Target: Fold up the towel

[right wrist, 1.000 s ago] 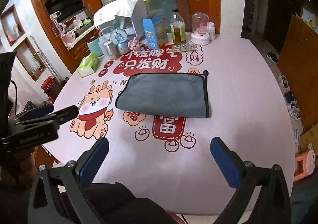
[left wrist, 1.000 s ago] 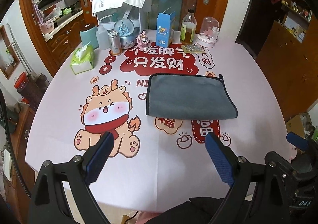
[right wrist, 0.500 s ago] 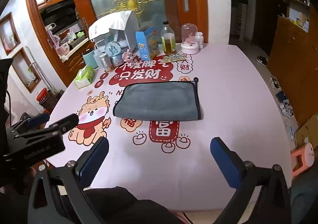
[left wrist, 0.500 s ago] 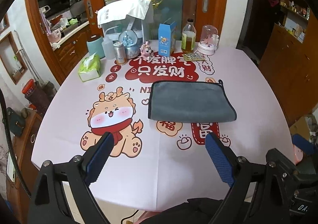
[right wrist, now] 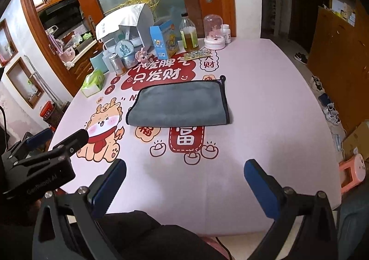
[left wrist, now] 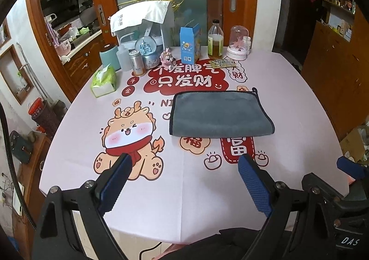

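Note:
A grey towel [left wrist: 219, 113] with dark edging lies folded flat on the pink printed tablecloth [left wrist: 161, 190], mid-table; it also shows in the right wrist view [right wrist: 182, 105]. My left gripper [left wrist: 184, 174] is open and empty, held back above the table's near edge, well short of the towel. My right gripper [right wrist: 184, 179] is open and empty too, near the front edge. The left gripper also shows at the left of the right wrist view [right wrist: 57, 142], and the right one at the right of the left wrist view [left wrist: 348, 165].
At the far side stand a tissue pack [left wrist: 103, 81], a teal canister [left wrist: 109, 57], a snow globe [left wrist: 147, 51], a blue carton [left wrist: 190, 44], an oil bottle [left wrist: 215, 39], a glass dome [left wrist: 238, 43] and a white appliance [left wrist: 143, 20]. A pink stool [right wrist: 352, 172] is right.
Both grippers have pulled back and risen from the table, so the towel looks farther away. The towel has not moved. Both stay open.

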The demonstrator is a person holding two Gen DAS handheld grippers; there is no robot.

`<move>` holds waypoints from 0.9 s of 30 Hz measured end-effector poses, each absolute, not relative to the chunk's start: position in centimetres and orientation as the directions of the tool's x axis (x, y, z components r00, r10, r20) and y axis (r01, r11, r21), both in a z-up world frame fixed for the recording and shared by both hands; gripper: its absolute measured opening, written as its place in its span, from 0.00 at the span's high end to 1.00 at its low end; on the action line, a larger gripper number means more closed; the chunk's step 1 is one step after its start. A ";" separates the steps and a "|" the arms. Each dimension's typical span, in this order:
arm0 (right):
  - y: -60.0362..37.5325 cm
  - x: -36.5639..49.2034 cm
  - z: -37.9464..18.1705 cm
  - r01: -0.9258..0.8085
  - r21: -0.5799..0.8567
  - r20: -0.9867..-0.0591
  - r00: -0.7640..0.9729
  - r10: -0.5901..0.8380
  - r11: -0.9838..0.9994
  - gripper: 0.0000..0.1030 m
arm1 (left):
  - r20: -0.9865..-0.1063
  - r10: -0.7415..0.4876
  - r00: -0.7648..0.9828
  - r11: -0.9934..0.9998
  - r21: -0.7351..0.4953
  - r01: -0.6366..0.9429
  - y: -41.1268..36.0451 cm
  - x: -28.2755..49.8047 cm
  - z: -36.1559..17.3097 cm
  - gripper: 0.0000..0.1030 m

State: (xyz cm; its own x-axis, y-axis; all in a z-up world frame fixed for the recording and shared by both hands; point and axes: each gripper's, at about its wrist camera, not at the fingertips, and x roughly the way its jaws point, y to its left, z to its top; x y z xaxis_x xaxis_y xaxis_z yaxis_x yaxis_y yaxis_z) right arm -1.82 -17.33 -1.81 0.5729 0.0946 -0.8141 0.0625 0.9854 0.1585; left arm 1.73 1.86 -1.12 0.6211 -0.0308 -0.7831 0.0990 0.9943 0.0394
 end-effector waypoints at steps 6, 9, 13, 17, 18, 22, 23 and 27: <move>-17.3 -1.9 -2.0 0.059 0.156 -0.816 0.570 0.095 0.986 0.01 | -0.781 -0.027 0.624 0.996 0.034 0.087 1.9 1.2 -1.1 0.04; -17.3 -1.9 -1.9 0.060 0.155 -0.816 0.571 0.093 0.986 0.01 | -0.781 -0.029 0.624 0.996 0.029 0.083 1.8 1.2 -1.1 0.02; -17.4 -2.0 -2.2 0.062 0.150 -0.818 0.569 0.089 0.987 0.01 | -0.784 -0.035 0.620 0.996 0.027 0.090 1.6 1.2 -1.1 0.01; -17.6 -2.1 -2.3 0.064 0.152 -0.818 0.569 0.089 0.986 0.01 | -0.786 -0.032 0.618 0.996 0.028 0.087 1.5 1.2 -1.2 0.01; -17.6 -2.1 -2.3 0.063 0.151 -0.818 0.568 0.089 0.986 0.01 | -0.787 -0.030 0.616 0.996 0.028 0.085 1.5 1.2 -1.2 0.01; -17.6 -2.1 -2.3 0.063 0.152 -0.818 0.569 0.089 0.986 0.01 | -0.787 -0.025 0.617 0.997 0.027 0.074 1.4 1.1 -1.2 0.01; -17.6 -2.1 -2.3 0.064 0.152 -0.818 0.569 0.089 0.986 0.01 | -0.787 -0.025 0.617 0.997 0.026 0.073 1.4 1.1 -1.2 0.01; -17.6 -2.1 -2.3 0.063 0.151 -0.818 0.568 0.089 0.987 0.01 | -0.786 -0.026 0.617 0.997 0.026 0.075 1.5 1.1 -1.2 0.01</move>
State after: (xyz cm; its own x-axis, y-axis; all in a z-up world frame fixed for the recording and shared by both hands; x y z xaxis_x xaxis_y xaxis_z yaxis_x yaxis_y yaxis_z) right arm -2.07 -17.59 -2.30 0.5681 0.0892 -0.8181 0.0627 0.9865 0.1511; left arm 1.06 1.49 -1.19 0.6172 -0.0257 -0.7864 0.0753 0.9968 0.0265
